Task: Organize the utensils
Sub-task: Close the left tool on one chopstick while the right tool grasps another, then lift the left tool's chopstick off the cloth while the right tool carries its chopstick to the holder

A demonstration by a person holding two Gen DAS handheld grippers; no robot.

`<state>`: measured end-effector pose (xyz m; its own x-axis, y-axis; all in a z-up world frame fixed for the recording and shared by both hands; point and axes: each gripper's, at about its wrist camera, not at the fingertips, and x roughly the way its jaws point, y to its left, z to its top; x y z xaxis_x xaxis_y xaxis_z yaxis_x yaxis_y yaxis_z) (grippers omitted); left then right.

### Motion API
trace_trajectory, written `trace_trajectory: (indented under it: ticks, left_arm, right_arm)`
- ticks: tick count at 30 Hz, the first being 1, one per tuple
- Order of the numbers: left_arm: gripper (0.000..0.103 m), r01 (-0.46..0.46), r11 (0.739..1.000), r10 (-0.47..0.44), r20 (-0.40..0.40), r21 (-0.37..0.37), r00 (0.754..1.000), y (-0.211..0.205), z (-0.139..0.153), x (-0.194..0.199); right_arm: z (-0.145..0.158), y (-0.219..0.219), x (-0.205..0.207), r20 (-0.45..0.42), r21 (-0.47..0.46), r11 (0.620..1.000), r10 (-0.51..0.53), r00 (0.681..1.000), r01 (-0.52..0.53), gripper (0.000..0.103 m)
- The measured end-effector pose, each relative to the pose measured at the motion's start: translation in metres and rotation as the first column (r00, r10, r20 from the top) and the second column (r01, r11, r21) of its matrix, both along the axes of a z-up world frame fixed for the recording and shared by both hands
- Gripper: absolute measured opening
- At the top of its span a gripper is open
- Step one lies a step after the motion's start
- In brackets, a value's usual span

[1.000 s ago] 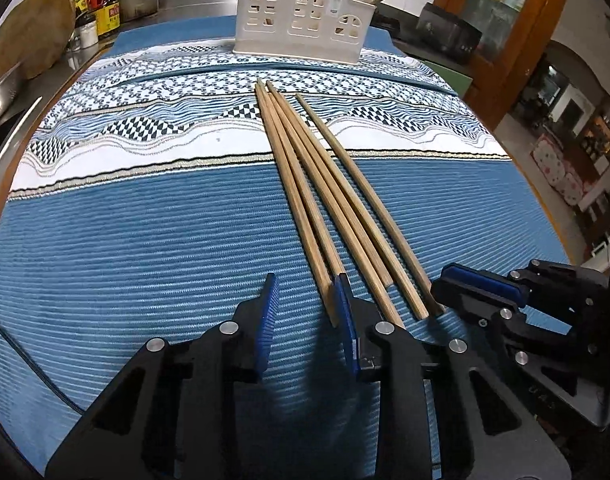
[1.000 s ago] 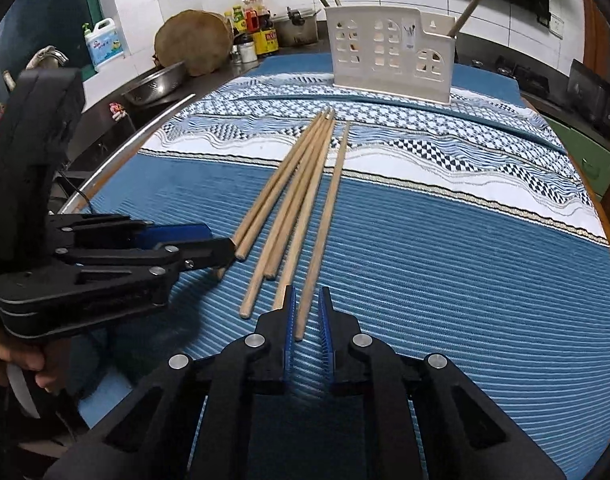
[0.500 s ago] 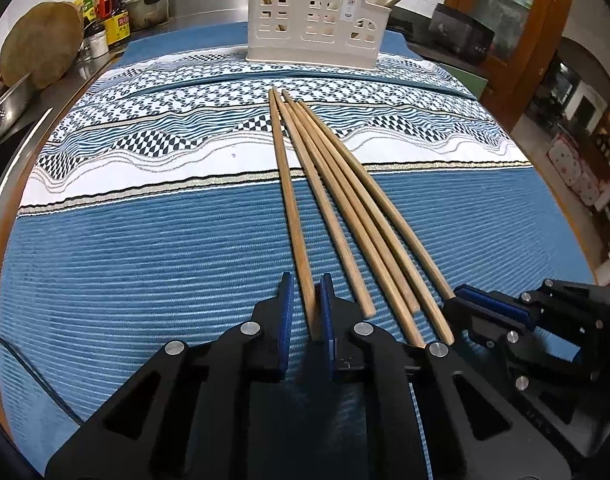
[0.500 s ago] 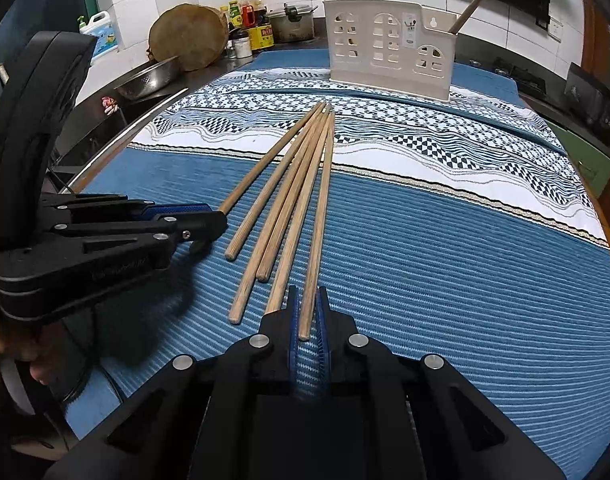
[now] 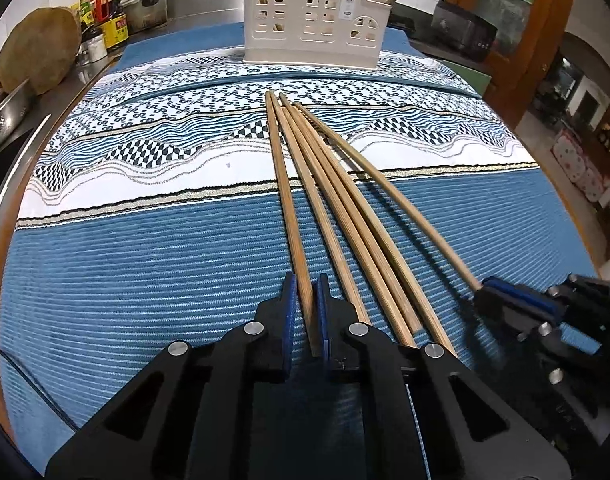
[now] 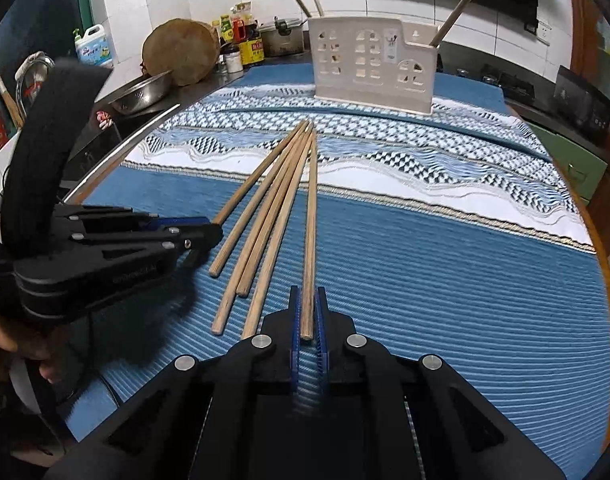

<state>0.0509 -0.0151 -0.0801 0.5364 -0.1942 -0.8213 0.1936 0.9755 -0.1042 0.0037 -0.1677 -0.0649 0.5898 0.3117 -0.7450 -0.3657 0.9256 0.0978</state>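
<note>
From the left wrist camera, the left gripper (image 5: pixel 305 312) is clamping its blue pads on the near end of the leftmost chopstick (image 5: pixel 291 216). Four more wooden chopsticks (image 5: pixel 345 216) are fanning out just to its right across a blue patterned tablecloth (image 5: pixel 145 264). The right gripper (image 5: pixel 505 300) is reaching in from the right edge, pinching the end of the outermost stick. A cream utensil holder (image 5: pixel 313 16) is standing at the far edge of the cloth, well apart from the sticks. A round wooden board (image 5: pixel 39 56) and sauce bottles (image 5: pixel 105 20) are sitting on the counter at far left.

From the right wrist camera, the right gripper (image 6: pixel 307 320) is squeezing the near end of the rightmost chopstick (image 6: pixel 311 220). The left gripper (image 6: pixel 201 232) is coming in from the left, closed on its stick, with a person's hand (image 6: pixel 9 344) partly showing below it. The utensil holder (image 6: pixel 369 68) is already holding a few sticks. A metal bowl (image 6: pixel 145 92) is resting beside the cloth.
</note>
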Motion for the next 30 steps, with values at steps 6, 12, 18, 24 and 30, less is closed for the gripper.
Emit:
trace_trajectory:
  ticks: [6, 12, 18, 24, 30]
  left_arm:
    - [0.008, -0.012, 0.999, 0.012, 0.001, -0.031, 1.0, 0.004, 0.001, 0.0]
    - [0.008, -0.017, 0.997, 0.017, 0.003, -0.076, 1.0, 0.012, 0.003, -0.001]
    - [0.008, -0.018, 0.991, 0.021, 0.024, -0.131, 0.999, 0.019, 0.013, -0.001]
    - [0.008, 0.001, 0.985, 0.014, 0.087, -0.171, 0.996, 0.026, 0.037, -0.002]
    - [0.007, -0.001, 0.982, 0.026, 0.131, -0.189, 0.991, 0.035, 0.053, 0.004]
  right_arm:
    - [0.021, -0.01, 0.0, 0.049, 0.007, 1.0, -0.018, 0.999, 0.017, 0.007]
    - [0.041, -0.02, 0.001, 0.087, 0.022, 0.999, -0.028, 0.996, 0.026, 0.007]
    - [0.058, -0.025, 0.004, 0.116, 0.03, 0.999, -0.026, 0.993, 0.023, 0.007]
    - [0.079, -0.032, 0.007, 0.165, 0.024, 0.999, -0.029, 0.986, 0.025, 0.007]
    - [0.096, -0.039, 0.012, 0.2, 0.042, 0.999, -0.041, 0.979, 0.033, 0.007]
